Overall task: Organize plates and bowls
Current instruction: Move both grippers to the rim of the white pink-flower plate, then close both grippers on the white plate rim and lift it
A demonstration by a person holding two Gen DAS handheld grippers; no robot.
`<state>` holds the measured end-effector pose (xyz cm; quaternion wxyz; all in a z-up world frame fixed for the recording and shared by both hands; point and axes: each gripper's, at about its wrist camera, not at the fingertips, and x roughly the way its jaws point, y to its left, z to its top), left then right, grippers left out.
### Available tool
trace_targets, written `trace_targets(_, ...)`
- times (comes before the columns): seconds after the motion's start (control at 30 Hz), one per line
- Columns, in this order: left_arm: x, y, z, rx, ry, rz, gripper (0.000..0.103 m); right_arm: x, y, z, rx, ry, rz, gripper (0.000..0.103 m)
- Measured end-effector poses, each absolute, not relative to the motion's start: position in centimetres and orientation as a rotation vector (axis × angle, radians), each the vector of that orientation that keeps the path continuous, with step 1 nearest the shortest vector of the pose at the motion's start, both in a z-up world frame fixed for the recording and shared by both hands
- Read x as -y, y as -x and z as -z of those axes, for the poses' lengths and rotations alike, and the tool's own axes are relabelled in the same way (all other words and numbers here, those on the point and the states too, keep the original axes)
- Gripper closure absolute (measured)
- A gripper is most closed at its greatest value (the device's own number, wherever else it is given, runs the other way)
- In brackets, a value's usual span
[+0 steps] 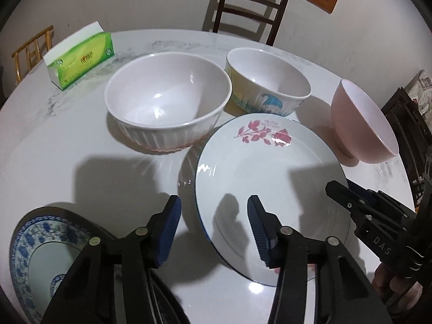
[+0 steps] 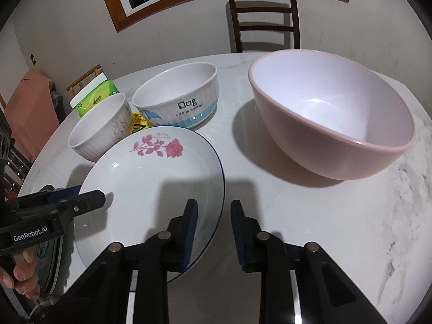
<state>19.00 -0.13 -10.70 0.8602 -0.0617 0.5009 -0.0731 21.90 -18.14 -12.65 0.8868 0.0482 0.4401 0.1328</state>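
A white plate with a pink rose print [image 1: 270, 183] [image 2: 151, 183] lies on the white marble table [image 1: 67, 148]. My left gripper [image 1: 213, 216] straddles the plate's left rim, one finger outside and one over the plate, jaws apart, pads clear of it. My right gripper [image 2: 213, 210] straddles the right rim the same way, with a narrow gap and no visible contact. Each gripper shows in the other's view: right gripper [image 1: 337, 189], left gripper [image 2: 94, 197]. Behind the plate stand a white ribbed bowl [image 1: 167, 102] [image 2: 100, 132], a cartoon bowl [image 1: 267, 81] [image 2: 178, 100] and a pink bowl [image 1: 361, 124] [image 2: 332, 113].
A blue-and-white patterned plate [image 1: 35, 251] lies at the near left, under my left gripper. A green tissue box [image 1: 81, 59] [image 2: 94, 97] sits at the far left. Wooden chairs [image 1: 251, 8] [image 2: 264, 19] ring the table. A hand [image 2: 24, 272] holds the left gripper.
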Motion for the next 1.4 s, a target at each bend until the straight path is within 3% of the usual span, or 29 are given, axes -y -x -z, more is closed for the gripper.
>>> trace_targets(0.37,0.4,-20.2,11.8,-1.089,0.15,0.165,0.076,17.9,-22.4,12.9,-0.936,-0.114,-0.277,0.084)
trace_targets(0.93,2.2,-17.9,11.7,-1.127,0.107,0.227,0.075,18.9,-18.8,12.9,-1.017,-0.166,-0.209,0.083)
trace_targets(1.17,4.1,-14.8,11.7,-1.131,0.05,0.258,0.064,19.3,-16.1,12.9,-1.033,-0.184,-0.187,0.083)
trace_targets(1.4,4.4,-12.4,11.8,-1.139,0.047,0.266,0.062,19.4,-13.9,13.0,-1.041,-0.191,-0.175,0.083)
